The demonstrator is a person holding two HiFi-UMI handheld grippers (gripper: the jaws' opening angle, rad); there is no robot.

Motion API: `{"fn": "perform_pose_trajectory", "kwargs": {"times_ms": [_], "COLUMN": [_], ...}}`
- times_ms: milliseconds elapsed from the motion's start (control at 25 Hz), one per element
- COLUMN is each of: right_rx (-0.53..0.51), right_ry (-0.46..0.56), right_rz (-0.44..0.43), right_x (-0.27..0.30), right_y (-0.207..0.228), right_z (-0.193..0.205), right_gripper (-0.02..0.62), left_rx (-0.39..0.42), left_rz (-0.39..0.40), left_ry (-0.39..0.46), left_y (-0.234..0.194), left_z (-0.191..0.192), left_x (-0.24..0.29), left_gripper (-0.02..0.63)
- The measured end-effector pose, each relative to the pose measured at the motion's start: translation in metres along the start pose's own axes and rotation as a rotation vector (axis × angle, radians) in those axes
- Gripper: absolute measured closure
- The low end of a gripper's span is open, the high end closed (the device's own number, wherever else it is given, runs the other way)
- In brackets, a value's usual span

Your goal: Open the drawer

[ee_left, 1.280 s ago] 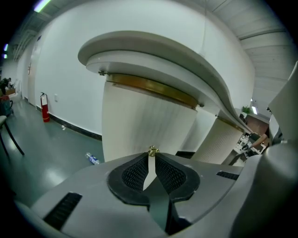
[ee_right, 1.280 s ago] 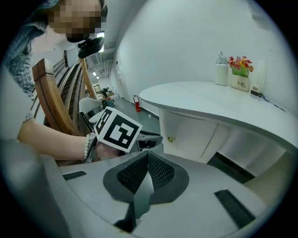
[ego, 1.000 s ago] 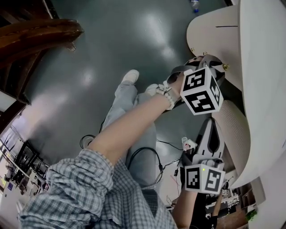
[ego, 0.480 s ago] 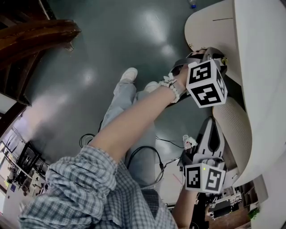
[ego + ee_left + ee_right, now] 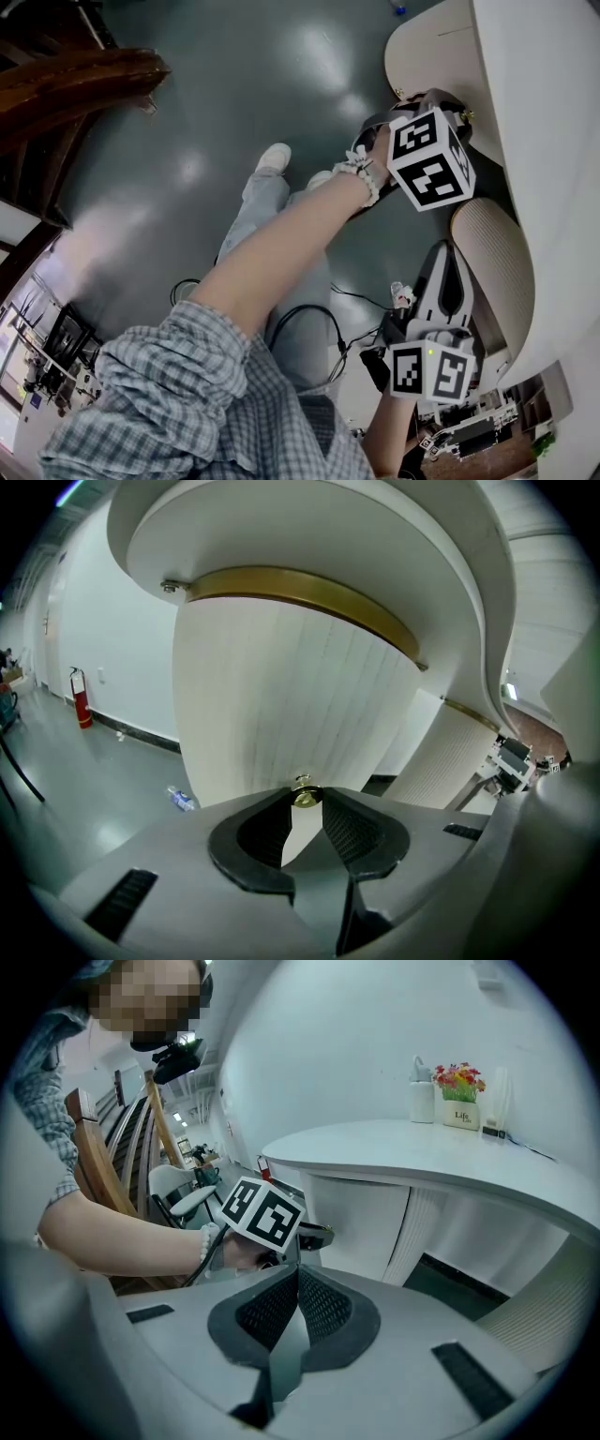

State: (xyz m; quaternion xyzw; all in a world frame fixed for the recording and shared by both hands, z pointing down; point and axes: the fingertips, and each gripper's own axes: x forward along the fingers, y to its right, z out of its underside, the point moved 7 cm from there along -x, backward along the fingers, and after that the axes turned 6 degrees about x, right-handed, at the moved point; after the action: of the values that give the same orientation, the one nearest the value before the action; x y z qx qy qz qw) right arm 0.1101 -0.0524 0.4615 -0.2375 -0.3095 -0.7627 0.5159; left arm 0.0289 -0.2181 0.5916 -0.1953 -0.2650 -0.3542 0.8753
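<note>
The drawer front (image 5: 281, 696) is a white ribbed curved panel under a brass band (image 5: 309, 597). Its small brass knob (image 5: 303, 796) sits between the tips of my left gripper (image 5: 304, 799), whose jaws are closing and touch it on both sides. In the head view my left gripper (image 5: 459, 111) reaches up to the knob (image 5: 467, 116) on the curved cabinet (image 5: 427, 56). My right gripper (image 5: 448, 248) hangs lower, apart from the cabinet. Seen along its own jaws, my right gripper (image 5: 298, 1271) is shut on nothing, and the left gripper's marker cube (image 5: 262, 1213) lies ahead.
A second ribbed column (image 5: 492, 272) stands right of the right gripper. A water bottle (image 5: 181, 800) lies on the dark floor, with cables (image 5: 309, 328) near the person's shoe (image 5: 274, 157). Dark wooden furniture (image 5: 75, 84) is at the left. A flower pot (image 5: 459, 1082) stands on the white counter.
In the head view my left gripper has edged slightly up toward the knob on the cabinet. The right gripper has stayed where it was.
</note>
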Motion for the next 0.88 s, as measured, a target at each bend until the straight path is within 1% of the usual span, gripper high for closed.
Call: {"fn": "perform_pose_trajectory", "kwargs": {"times_ms": [120, 480, 720, 880], "right_rx": [0.013, 0.036, 0.022, 0.045], "right_ry": [0.006, 0.032, 0.052, 0.066], "right_rz": [0.001, 0.002, 0.015, 0.025], "right_x": [-0.003, -0.012, -0.019, -0.026], "right_y": [-0.003, -0.005, -0.015, -0.018], "right_z": [0.001, 0.002, 0.004, 0.005], "right_gripper": [0.586, 0.586, 0.586, 0.586], "left_rx": [0.012, 0.029, 0.017, 0.015], "left_rz": [0.006, 0.003, 0.002, 0.001], "left_ry": [-0.034, -0.055, -0.088, -0.109], "left_y": [-0.001, 0.009, 0.013, 0.017], "left_z": [0.000, 0.016, 0.030, 0.039], "left_x": [-0.003, -0.023, -0.041, -0.053], "left_gripper": [0.499, 0.499, 0.499, 0.499]}}
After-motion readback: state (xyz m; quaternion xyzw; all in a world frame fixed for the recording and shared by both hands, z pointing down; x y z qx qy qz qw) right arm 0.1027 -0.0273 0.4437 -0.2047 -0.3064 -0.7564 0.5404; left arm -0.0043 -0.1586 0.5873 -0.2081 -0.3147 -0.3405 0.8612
